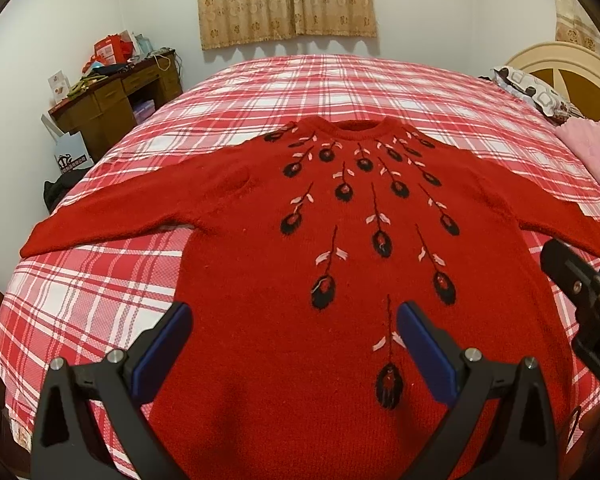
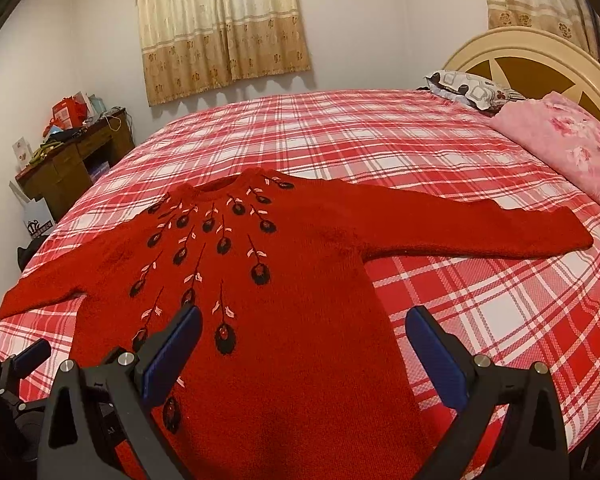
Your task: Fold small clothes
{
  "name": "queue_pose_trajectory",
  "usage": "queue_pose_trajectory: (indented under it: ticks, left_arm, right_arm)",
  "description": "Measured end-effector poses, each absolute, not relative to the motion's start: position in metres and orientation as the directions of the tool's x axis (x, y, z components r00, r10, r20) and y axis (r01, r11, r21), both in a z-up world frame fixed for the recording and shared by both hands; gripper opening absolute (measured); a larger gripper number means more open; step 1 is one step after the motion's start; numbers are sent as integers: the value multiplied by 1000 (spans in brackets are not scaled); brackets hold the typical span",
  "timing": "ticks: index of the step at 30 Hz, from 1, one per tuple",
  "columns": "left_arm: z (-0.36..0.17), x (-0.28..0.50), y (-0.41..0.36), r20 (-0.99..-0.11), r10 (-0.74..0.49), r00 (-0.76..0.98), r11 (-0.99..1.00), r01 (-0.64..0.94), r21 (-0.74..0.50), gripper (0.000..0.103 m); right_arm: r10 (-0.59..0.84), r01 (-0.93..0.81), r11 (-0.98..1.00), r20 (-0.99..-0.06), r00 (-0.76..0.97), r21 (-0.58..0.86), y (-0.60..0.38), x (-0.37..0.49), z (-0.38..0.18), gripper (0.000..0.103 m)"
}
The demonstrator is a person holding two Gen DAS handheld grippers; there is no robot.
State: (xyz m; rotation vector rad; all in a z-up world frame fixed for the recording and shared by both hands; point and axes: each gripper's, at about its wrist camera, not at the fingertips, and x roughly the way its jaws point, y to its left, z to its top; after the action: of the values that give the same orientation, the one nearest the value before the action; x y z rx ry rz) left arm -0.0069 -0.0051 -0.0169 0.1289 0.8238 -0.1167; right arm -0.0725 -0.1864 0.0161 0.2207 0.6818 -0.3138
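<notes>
My left tongs and right tongs gape wide over the flat red knitted sweater with black feather motifs; I hold nothing. A shallow pinch could snag one knit layer; the fold would skew.

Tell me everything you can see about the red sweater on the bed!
The red sweater looks knitted and fuzzy, with a round neck and long sleeves. Black and pink embroidered flowers with pale leaves fan down from the collar. It lies flat, front up, on the red plaid bedspread, both sleeves spread out sideways, collar pointing away from the cameras. It is not folded yet. The left gripper and right gripper are open above its lower part, not gripping it.
</notes>
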Motion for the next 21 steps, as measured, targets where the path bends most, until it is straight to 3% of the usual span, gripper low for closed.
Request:
queue_pose_trajectory:
  ticks: [21]
  left_arm:
    - [5, -17, -6, -710, -78, 700, 984, 169, 58, 103]
  right_arm:
    - [-236, 374, 923, -628, 741, 95, -192, -84, 26, 102]
